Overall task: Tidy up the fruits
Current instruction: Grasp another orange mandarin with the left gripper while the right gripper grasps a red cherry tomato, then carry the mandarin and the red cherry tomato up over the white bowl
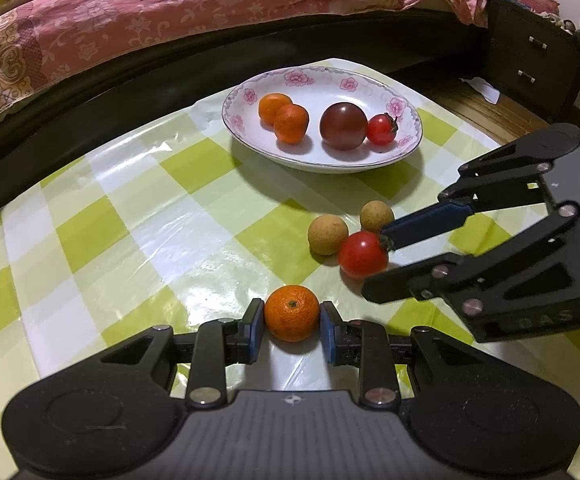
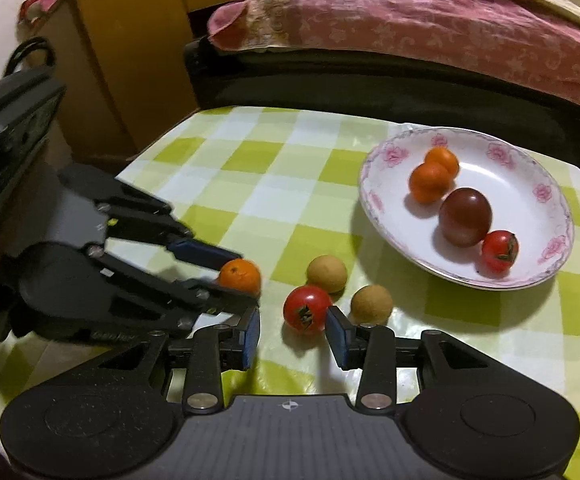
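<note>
My left gripper (image 1: 292,330) is shut on a small orange (image 1: 292,318) resting on the green checked tablecloth (image 1: 129,216); the right wrist view shows this gripper (image 2: 245,279) and orange (image 2: 239,276) too. My right gripper (image 2: 294,334) is open around a red tomato (image 2: 308,310), with a gap on the tomato's left side. The left wrist view has the right gripper (image 1: 374,264) at the tomato (image 1: 364,255). Two tan round fruits (image 2: 327,274) (image 2: 371,304) lie just beyond it. The flowered white plate (image 2: 370,184) holds two oranges, a dark tomato and a red one.
A bed with a pink quilt (image 1: 169,12) runs along the table's far side. A dark bedside cabinet (image 1: 530,60) stands at the far right and a wooden cabinet (image 2: 129,80) at the far left. The cloth left of the plate (image 1: 318,92) is bare.
</note>
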A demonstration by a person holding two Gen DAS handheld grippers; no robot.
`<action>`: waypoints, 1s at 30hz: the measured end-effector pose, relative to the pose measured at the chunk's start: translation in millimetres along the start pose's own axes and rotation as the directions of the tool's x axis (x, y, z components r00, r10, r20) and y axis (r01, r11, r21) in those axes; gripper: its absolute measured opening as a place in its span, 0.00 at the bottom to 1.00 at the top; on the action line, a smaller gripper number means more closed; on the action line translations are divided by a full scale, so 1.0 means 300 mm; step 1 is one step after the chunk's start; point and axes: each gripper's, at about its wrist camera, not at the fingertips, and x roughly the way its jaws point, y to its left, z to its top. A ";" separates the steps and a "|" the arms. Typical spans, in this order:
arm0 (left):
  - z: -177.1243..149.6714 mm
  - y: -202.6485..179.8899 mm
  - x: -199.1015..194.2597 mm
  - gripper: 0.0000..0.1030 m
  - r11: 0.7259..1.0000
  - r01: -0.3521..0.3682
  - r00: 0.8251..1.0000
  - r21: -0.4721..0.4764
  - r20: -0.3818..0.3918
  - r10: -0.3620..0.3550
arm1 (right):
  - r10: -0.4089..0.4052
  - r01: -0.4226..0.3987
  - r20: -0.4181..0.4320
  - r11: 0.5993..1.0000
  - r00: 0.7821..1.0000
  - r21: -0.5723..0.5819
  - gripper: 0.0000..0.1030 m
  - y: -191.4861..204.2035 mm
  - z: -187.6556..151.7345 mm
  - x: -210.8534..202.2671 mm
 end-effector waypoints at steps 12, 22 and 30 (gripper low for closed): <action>0.001 -0.001 0.000 0.36 1.000 -0.001 1.000 0.001 0.001 0.001 | -0.080 0.080 -0.004 0.996 0.997 0.046 0.24 -0.011 -0.009 0.047; -0.007 -0.072 -0.019 0.36 0.998 0.039 0.999 0.042 0.006 -0.040 | -0.151 0.153 -0.064 0.988 0.986 0.034 0.24 -0.004 -0.066 -0.037; -0.031 -0.122 -0.018 0.36 0.996 0.035 0.999 0.080 -0.002 -0.035 | -0.199 0.201 -0.093 0.980 0.976 0.007 0.24 0.004 -0.125 -0.091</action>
